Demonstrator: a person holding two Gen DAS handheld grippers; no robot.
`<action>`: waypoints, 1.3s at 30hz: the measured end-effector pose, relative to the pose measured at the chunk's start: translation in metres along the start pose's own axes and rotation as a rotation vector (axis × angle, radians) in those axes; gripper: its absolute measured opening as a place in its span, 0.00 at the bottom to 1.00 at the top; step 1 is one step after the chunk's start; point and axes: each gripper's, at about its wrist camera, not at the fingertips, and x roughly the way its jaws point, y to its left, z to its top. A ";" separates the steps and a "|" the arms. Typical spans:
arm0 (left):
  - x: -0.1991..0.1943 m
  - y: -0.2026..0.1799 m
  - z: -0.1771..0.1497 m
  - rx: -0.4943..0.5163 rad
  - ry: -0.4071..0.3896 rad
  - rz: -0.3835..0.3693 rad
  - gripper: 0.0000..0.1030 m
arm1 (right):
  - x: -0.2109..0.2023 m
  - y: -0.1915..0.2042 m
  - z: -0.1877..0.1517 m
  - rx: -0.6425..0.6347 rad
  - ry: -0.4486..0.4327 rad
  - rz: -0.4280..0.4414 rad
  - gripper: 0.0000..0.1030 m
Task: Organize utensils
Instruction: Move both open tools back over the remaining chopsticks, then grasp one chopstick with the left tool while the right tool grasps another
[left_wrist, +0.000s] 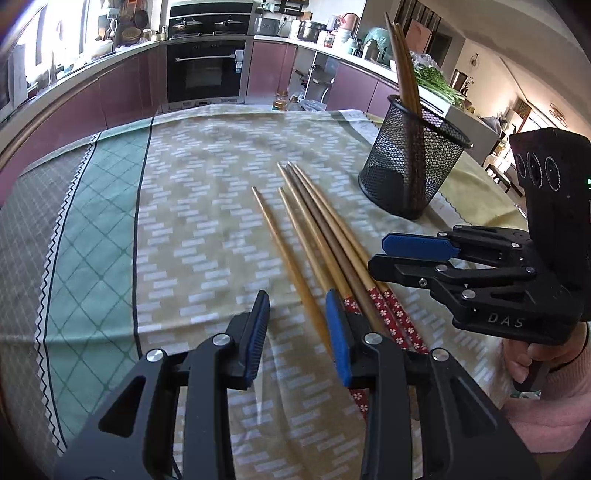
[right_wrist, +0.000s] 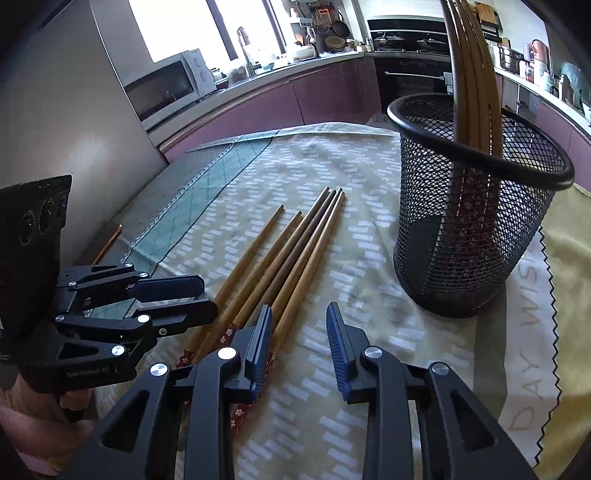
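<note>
On the patterned tablecloth (left_wrist: 110, 229), whose left side carries a green diamond-checked band, the left gripper (left_wrist: 299, 325) comes first: its two blue-padded fingers (left_wrist: 258, 332) stand partly apart and hold nothing, though the outermost chopstick's handle end runs between them on the cloth and the right-hand pad sits just over the red ends of the others. Next lie the loose chopsticks (left_wrist: 314, 236), five counted, flat on the cloth near the middle of the table; one lies a little apart on the left and the other four lie bunched side by side, tips pointing away toward the far edge. They are light and darker brown wood, tapering to narrow tips, with handle ends wrapped in red printed with small white flowers. To their right the right gripper (right_wrist: 299, 328) hovers low with its two fingers likewise partly open and empty, its left pad just above the rightmost chopstick's handle. A hand in a pink sleeve (left_wrist: 546, 373) holds its grip. Farthest right stands one black mesh holder (left_wrist: 410, 162), upright on the cloth, with what look like three more chopsticks (left_wrist: 402, 59) leaning inside, narrow ends up and red patterned ends down behind the mesh.
</note>
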 end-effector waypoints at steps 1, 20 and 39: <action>0.000 0.000 0.000 0.000 -0.001 -0.001 0.30 | 0.000 -0.001 -0.001 -0.006 0.000 -0.005 0.27; 0.011 0.002 0.014 0.041 0.029 0.056 0.21 | 0.007 -0.002 0.007 -0.025 0.018 -0.081 0.21; -0.001 0.008 0.013 -0.034 -0.019 0.047 0.07 | -0.006 -0.012 0.008 0.015 -0.041 -0.044 0.05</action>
